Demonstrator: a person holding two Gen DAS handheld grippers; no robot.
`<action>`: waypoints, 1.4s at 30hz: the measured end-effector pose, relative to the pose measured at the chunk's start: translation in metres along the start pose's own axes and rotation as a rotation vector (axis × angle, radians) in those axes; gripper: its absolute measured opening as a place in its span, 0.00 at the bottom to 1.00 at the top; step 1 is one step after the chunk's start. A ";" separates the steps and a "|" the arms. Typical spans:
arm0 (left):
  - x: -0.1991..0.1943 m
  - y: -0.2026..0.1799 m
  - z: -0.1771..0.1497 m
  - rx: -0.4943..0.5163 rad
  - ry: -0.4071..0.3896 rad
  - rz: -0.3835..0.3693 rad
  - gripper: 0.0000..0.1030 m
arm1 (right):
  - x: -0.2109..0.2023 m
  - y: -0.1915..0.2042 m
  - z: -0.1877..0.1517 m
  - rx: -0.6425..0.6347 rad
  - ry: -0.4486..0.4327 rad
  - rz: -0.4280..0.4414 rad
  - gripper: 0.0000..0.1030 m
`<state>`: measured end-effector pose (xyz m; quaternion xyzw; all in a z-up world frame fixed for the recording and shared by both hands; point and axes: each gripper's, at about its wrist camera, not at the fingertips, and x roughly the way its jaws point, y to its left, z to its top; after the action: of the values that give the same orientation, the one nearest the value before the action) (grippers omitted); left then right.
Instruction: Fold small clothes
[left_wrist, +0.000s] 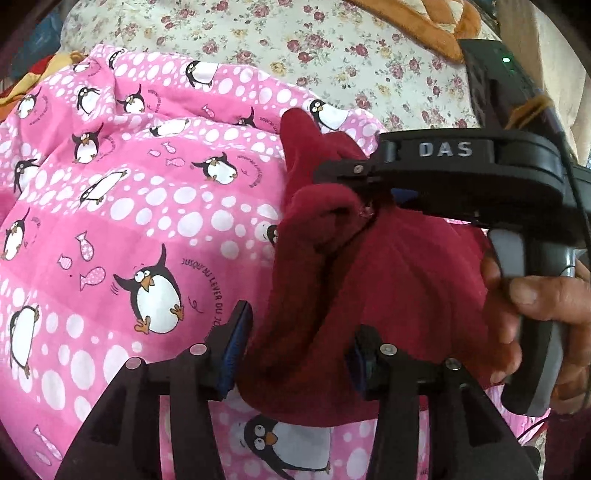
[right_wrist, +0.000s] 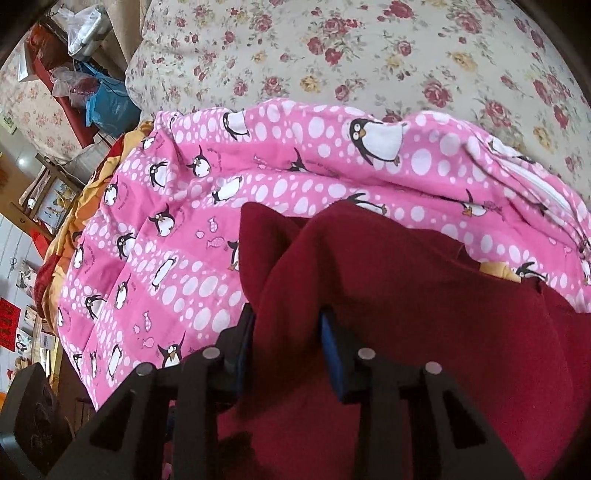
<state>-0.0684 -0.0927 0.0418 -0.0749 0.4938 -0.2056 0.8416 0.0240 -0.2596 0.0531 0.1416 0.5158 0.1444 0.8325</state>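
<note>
**Dark red fleece garment held by both grippers, fold in progress**

Left wrist: left gripper (left_wrist: 295, 350) fingers apart, dark red garment (left_wrist: 388, 277) bunched between them over the pink penguin quilt (left_wrist: 129, 203). Right gripper (left_wrist: 364, 181) pinches its upper edge; pads hidden by cloth.

Right wrist: right gripper (right_wrist: 288, 343) clamped on a garment (right_wrist: 406, 295) ridge above the quilt (right_wrist: 221, 221). Likely next: lay it flat on the quilt. Garment outline unreadable

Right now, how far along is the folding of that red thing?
Hardly begun. Nothing looks folded yet: the dark red fleece garment hangs bunched and creased above the pink penguin-print quilt. In hand: the right claw pinches one bunched part, and cloth sits between the pads of the left claw, which looks unclosed. Left: spreading it flat, then every fold.
</note>
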 end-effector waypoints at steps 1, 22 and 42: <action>0.002 0.000 0.000 -0.005 0.008 -0.001 0.38 | -0.001 -0.001 -0.001 0.001 -0.003 0.000 0.34; -0.004 -0.027 -0.003 0.135 -0.054 -0.119 0.05 | 0.007 -0.005 0.004 0.036 0.022 -0.022 0.58; -0.005 -0.036 -0.006 0.151 -0.050 -0.132 0.05 | 0.011 0.015 -0.005 -0.099 0.003 -0.054 0.31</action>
<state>-0.0852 -0.1221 0.0549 -0.0485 0.4497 -0.2953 0.8416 0.0230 -0.2416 0.0479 0.0859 0.5129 0.1475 0.8413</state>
